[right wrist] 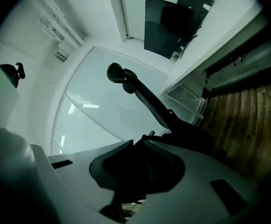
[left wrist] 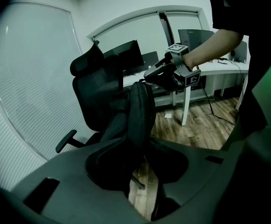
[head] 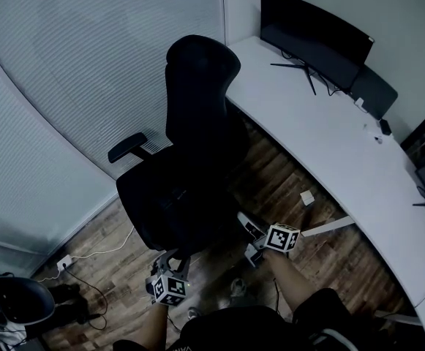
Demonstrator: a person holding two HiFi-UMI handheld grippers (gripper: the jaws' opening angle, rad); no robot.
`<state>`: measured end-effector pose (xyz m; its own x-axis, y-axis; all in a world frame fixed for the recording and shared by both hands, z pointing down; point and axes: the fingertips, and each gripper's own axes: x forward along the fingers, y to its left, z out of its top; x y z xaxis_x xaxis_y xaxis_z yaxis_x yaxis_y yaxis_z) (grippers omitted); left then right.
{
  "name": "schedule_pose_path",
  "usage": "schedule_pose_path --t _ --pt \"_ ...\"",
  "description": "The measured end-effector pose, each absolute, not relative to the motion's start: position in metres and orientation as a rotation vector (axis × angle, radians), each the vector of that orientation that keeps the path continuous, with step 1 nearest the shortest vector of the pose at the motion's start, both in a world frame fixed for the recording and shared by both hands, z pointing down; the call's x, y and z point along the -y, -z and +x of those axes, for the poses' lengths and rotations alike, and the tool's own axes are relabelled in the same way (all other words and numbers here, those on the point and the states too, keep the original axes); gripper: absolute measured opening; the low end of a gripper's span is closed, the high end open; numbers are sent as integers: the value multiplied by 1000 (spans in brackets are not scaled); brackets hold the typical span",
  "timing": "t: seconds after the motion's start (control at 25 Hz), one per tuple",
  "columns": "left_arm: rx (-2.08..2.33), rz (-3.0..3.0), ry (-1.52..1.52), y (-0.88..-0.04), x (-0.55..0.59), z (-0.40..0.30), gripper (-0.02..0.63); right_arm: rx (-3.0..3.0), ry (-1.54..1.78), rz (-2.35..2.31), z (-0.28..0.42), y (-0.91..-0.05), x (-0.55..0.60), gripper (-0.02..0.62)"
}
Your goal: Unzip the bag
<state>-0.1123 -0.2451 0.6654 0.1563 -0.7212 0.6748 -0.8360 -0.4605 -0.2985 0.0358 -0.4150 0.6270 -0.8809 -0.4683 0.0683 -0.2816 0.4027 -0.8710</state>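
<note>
Here, a fold of the black bag [left wrist: 141, 108] is straddled by the left hand-held gripper [left wrist: 137, 153], jaws slightly spread; the right hand-held gripper [right wrist: 137, 146] is pressed together at the bag's top.

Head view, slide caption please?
Left hand-held gripper and right hand-held gripper at a black office chair beside a white desk.

I read the chair [head: 197, 145] as black, matt cloth with dull plastic armrests; the bag [left wrist: 140, 111] looks like soft, matt black fabric; the floor [head: 285, 189] is brown wood plank, grained, with a slight sheen; the surface [head: 329, 137] on the right is smooth, matt white; the monitor [head: 311, 31] at the far end has a dark glossy screen; the left hand-held gripper [left wrist: 142, 171] and right hand-held gripper [right wrist: 135, 171] show smooth, matt grey plastic shells.
</note>
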Motion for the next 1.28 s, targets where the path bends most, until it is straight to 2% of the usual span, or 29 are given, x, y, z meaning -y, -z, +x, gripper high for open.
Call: schedule_pose_path --t 0.24,0.72,0.96,1.12,1.28 --pt "1504 2311 -1133 -659 228 -109 202 -2550 1345 -768 39 -602 381 51" --pt "1667 2428 -945 -592 183 -133 204 -2699 931 -966 34 -538 298 51" --pt "1798 2476 -737 -538 152 -139 133 -2692 815 -1034 40 -511 248 49" --pt "1830 2515 -658 -516 125 -143 61 -2694 743 -1081 38 -498 214 51" --pt "1825 2544 -593 -499 98 -144 40 -2711 663 -1128 35 -488 180 49"
